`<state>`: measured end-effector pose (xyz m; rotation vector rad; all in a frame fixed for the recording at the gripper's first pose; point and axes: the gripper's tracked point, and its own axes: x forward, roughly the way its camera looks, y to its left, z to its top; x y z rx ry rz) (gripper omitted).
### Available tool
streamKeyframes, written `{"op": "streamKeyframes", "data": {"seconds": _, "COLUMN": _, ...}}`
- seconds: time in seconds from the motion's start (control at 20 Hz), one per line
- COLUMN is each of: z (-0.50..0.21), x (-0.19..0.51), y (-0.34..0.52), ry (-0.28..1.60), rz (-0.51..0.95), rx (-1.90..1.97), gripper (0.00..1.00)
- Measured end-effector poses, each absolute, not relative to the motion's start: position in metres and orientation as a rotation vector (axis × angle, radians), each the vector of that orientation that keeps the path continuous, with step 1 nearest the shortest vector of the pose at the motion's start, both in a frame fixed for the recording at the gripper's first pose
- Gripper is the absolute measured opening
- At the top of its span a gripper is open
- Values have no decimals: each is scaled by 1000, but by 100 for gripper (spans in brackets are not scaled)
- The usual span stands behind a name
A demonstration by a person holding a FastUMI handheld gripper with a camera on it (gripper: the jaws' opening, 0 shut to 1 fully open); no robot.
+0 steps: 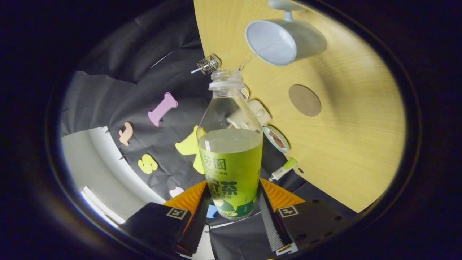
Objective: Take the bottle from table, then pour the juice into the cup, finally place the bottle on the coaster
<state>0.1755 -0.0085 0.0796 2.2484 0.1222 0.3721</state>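
One bottle point(231, 151), one cup point(285, 41) and one round coaster point(304, 100) make up the task's set. The gripper point(232, 213) holds the bottle near its base, both fingers pressing on the green label from either side. The bottle has no cap; its open neck points toward the cup's rim, and a thin clear stream runs from the mouth across the gap to the cup's lip. Pale liquid fills the bottle to roughly the top of the label, with the upper half clear. The cup is pale, with a handle on its far side; whether any liquid has gathered inside cannot be told.

The table point(346, 151) is a light wooden surface with visible grain. The coaster lies flat on it, just beyond the bottle's shoulder and nearer the bottle than the cup is, well apart from the cup. Close behind the bottle, along the table's edge, sit a cream-coloured object point(258, 110), a small round tin point(276, 139) and a small green-tipped tube point(284, 169). A small wire cage-like piece point(208, 65) sits just beside the bottle's mouth. Black cloth hangs behind the bottle as the booth's wall.
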Motion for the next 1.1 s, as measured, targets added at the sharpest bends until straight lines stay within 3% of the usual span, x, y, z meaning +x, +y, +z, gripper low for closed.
{"op": "streamKeyframes", "data": {"seconds": 1.1, "z": 83, "x": 182, "y": -15, "ry": 88, "rz": 397, "rx": 2255, "gripper": 76}}
